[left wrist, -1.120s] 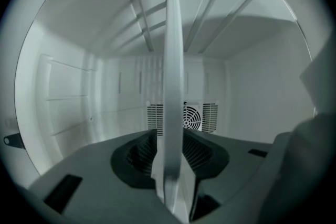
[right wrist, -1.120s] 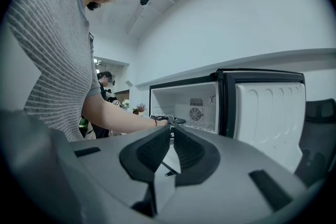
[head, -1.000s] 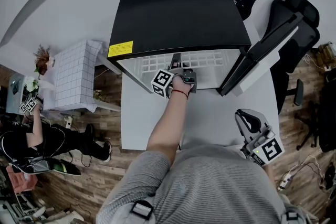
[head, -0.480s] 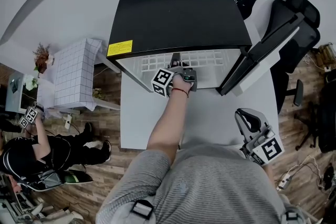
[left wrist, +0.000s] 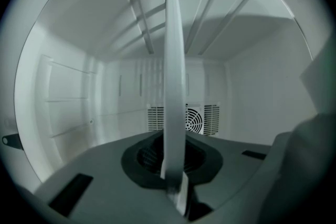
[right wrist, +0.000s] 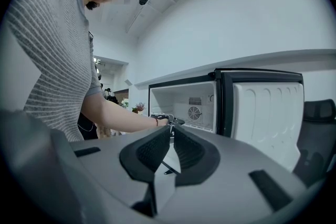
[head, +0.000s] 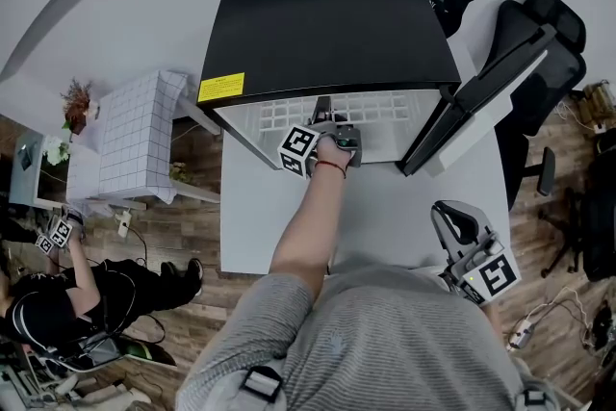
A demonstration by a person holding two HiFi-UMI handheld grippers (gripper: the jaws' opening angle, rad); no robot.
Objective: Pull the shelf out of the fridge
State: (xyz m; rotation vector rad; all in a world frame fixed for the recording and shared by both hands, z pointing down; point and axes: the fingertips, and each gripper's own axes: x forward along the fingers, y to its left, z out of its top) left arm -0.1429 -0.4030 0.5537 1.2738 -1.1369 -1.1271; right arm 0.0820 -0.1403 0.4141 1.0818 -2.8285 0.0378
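Since a second ago the left gripper (head: 332, 128) has kept its place at the mouth of the fridge (head: 327, 24) while its jaws have just been closing. They now pinch the white front edge of the shelf (head: 289, 117). In the left gripper view that edge runs straight up the middle of the frame, between the dark pads. The shelf itself sits inside the fridge at the centre of the head view, its wire grid showing just below the black top. The fridge door (head: 481, 91) stands swung open at the right. The right gripper (head: 452, 218) rests low right over the white table (head: 385, 217), jaws drawn together on nothing. A bystander (head: 58, 303) has drifted further down the lower left corner.
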